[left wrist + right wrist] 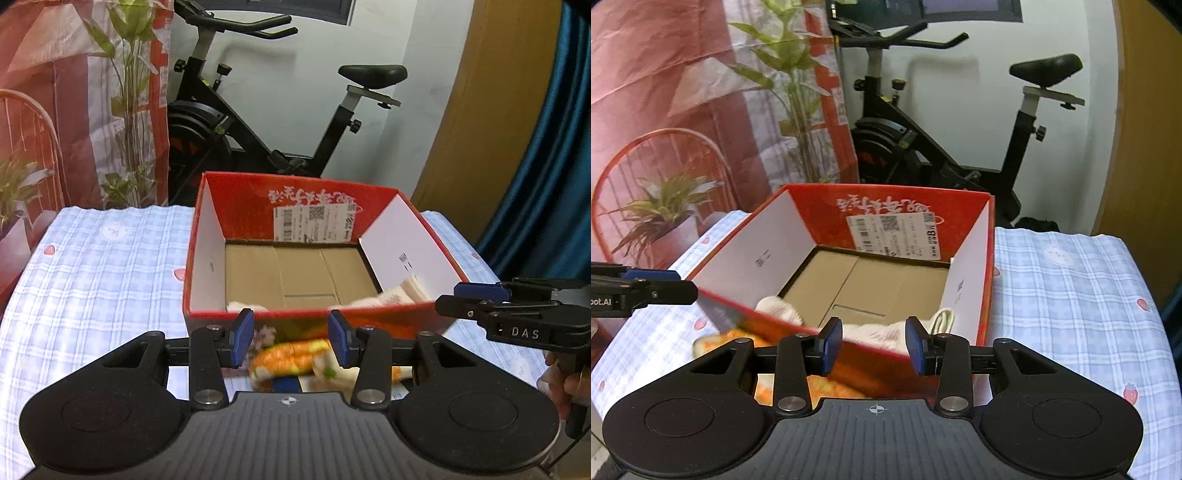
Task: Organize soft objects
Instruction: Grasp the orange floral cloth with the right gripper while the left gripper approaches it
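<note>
An open red cardboard box (240, 206) (812, 206) stands on the checked tablecloth. White soft cloths (391, 295) (779, 308) lie inside it against the near wall. An orange and white soft item (291, 356) (738, 336) lies on the table in front of the box. My left gripper (291, 325) hovers above that item at the box's near wall, open, with nothing between its blue pads. My right gripper (874, 332) is open over the box's near rim, white cloth showing beyond it. Each gripper also appears in the other's view: the right gripper (448, 297) and the left gripper (686, 284).
A black exercise bike (258, 129) stands behind the table. Potted plants (665, 214) and a red wire frame (665, 147) are at the back left. A blue curtain (554, 147) hangs at the right. A person's hand (557, 384) holds the right gripper's handle.
</note>
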Tool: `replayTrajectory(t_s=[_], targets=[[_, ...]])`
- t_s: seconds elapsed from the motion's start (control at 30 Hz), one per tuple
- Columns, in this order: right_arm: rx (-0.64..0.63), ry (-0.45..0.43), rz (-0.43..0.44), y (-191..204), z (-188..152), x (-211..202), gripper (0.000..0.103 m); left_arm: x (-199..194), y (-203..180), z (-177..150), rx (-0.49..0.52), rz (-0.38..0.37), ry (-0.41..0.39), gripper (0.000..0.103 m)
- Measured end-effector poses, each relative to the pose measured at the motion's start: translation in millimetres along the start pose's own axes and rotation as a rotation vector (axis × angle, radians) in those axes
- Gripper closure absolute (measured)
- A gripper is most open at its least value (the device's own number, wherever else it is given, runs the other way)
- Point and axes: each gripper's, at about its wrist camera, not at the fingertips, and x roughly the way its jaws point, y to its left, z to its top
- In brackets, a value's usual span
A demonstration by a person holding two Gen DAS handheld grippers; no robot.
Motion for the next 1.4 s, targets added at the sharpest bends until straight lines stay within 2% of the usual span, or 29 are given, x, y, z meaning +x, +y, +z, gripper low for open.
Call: replayTrajectory(t_s=[0.07, 0.2, 0.53, 0.6, 0.63, 0.8, 0.93, 1.03, 1.1, 1.13, 1.27, 1.4], targets=[[-0.017, -0.005, 0.003, 4.3, -7.1, -5.6, 0.066, -1.1, -0.4, -3.9, -0.012, -0.012, 0.008, 0.053], [-0.059, -0.006, 0.003, 12.4, -19.1, -12.7, 0.054, 1.2, -4.1, -10.3, -0.024, -0.025, 0.023, 0.051], [-0.119, 0.018, 0.015, 23.6, -46.1, -18.5, 0.048, 0.7, -9.0, -24.8, 0.009, -0.033, 0.004, 0.048], [-0.13, 0.016, 0.034, 25.3, -51.4, -21.4, 0.036, -2.0, -4.2, -27.9, 0.016, -0.026, -0.006, 0.048], [-0.144, 0.014, 0.045, 26.9, -53.9, -22.4, 0.034, -2.6, -1.2, -29.0, 0.013, -0.023, -0.01, 0.048], [-0.211, 0.045, 0.026, 34.5, -62.7, -12.5, 0.034, -0.2, 19.4, -33.9, -0.043, -0.03, -0.028, 0.048], [-0.159, 0.038, 0.025, 24.9, -64.4, -4.6, 0.043, 5.5, 25.9, -40.1, -0.02, -0.021, -0.022, 0.048], [-0.131, 0.044, 0.02, 16.4, -65.0, 1.2, 0.054, 7.0, 28.8, -44.8, 0.008, -0.039, -0.026, 0.048], [-0.115, 0.051, 0.011, 9.7, -67.1, 5.0, 0.065, 7.9, 29.7, -48.2, 0.025, -0.055, -0.032, 0.048], [-0.099, 0.052, 0.011, 5.4, -68.3, 6.7, 0.066, 8.7, 30.4, -49.8, 0.031, -0.061, -0.033, 0.048], [0.003, 0.025, 0.027, -9.9, -67.5, 9.2, 0.082, 14.6, 32.2, -54.7, 0.043, -0.07, -0.025, 0.049], [0.071, 0.002, 0.028, -20.5, -65.0, 12.3, 0.084, 22.6, 31.3, -56.6, 0.056, -0.08, -0.017, 0.049]])
